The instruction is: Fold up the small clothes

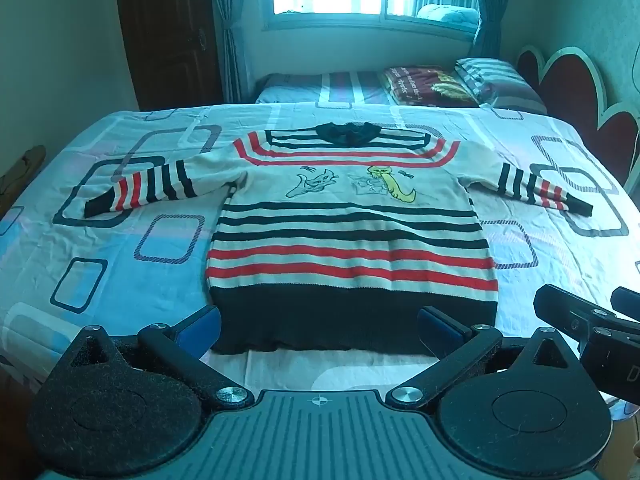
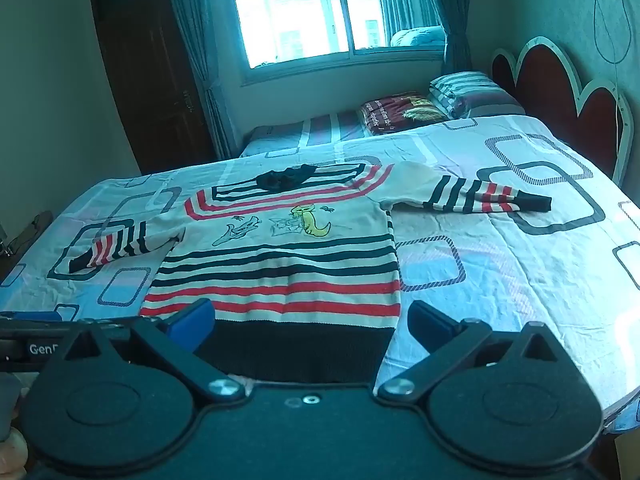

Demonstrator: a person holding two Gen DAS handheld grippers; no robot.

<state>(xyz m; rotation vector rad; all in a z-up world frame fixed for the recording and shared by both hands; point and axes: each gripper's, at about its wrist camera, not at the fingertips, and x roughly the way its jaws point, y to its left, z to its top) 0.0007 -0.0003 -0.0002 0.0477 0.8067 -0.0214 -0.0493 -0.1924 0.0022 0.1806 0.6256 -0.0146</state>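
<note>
Left wrist view: we've got the cream knit child's sweater w/ black and red stripes and cartoon animals on the chest (image 1: 348, 216) spread flat, front up, on the bed w/ a pale blue sheet printed in rounded rectangles (image 1: 120, 248). Collar points away from us, the black hem band sits nearest, just ahead of our tools. Both sleeves are stretched straight out to the sides, cuffs well apart from the body. We read that layout as prep: garment smoothed and squared so sleeves and sides can be folded inward cleanly; no fold made yet as far as we can judge.

Left tool (image 1: 318, 322): jaws spread wide, blue pads either side of the hem band as seen from here, nothing clamped, pads not pressing on cloth. It hovers over the hem's near edge, angled down; whether it brushes the knit we can't tell. The right tool's black body shows at the far right edge of this view.

Right wrist view: same sweater (image 2: 280, 264), seen from slightly to the right, hem's right corner between the pads in the picture. Right tool (image 2: 312, 322) is also at full spread, empty, tilted down toward the hem.

Folded bedding and a striped pillow lie at the far end near the window, well clear.
</note>
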